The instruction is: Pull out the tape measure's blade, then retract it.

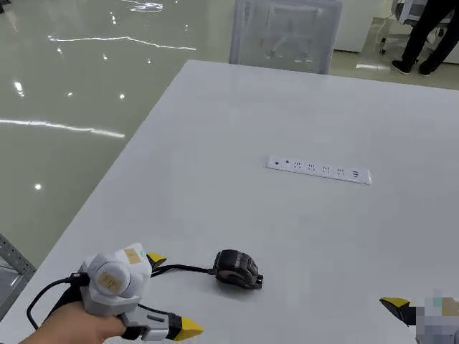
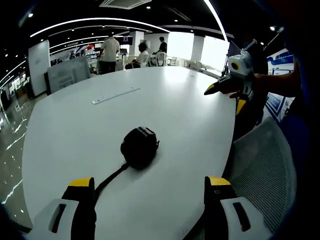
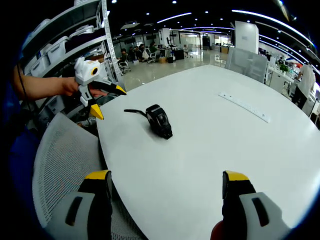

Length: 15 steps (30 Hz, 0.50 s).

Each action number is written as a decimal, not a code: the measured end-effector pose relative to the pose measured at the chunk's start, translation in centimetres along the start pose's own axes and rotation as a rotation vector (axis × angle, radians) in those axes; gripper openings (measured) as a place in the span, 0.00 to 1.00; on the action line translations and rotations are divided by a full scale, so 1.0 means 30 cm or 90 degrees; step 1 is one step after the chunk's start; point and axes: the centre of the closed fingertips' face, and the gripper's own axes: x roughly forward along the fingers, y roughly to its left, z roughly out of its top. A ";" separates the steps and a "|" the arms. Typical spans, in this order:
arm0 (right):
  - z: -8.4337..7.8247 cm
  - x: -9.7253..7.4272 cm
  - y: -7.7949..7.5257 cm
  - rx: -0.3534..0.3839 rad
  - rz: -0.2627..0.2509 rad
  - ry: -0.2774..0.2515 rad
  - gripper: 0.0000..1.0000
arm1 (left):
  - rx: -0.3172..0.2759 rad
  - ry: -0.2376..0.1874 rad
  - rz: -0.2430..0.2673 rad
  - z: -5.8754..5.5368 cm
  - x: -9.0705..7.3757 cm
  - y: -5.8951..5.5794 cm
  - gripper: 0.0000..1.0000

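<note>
Black tape measure (image 1: 237, 269), unextended, near table's (image 1: 301, 115) front edge, strap (image 1: 183, 269) trailing toward left claw (image 1: 173, 294). Left claw spread, aimed along strap; right claw (image 3: 166, 176) spread, farther off, prob. flanking for two-sided grip.

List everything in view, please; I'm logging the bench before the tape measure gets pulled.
Table: 1, white, under everything.
Tape measure: 1, black, ahead of the left claw, strap trailing toward it.
Power strip: 1, white, mid-table, beyond the tape measure.
Chair: 1, grey, at the table's far edge.
Person: 1, dark trousers, standing beyond the far corner.
Left claw: 1, yellow-tipped, open, facing the tape measure.
Right claw: 1, yellow-tipped, open, at the table's near edge.
</note>
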 end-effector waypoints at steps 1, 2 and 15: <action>0.001 0.011 0.001 -0.005 0.003 0.003 0.88 | 0.001 0.001 -0.001 0.004 0.007 0.002 0.86; 0.001 0.019 0.002 -0.007 0.005 0.003 0.88 | 0.002 0.002 -0.002 0.006 0.010 0.003 0.86; 0.020 0.128 0.016 -0.051 0.037 0.014 0.83 | 0.035 0.010 -0.031 0.050 0.087 0.024 0.85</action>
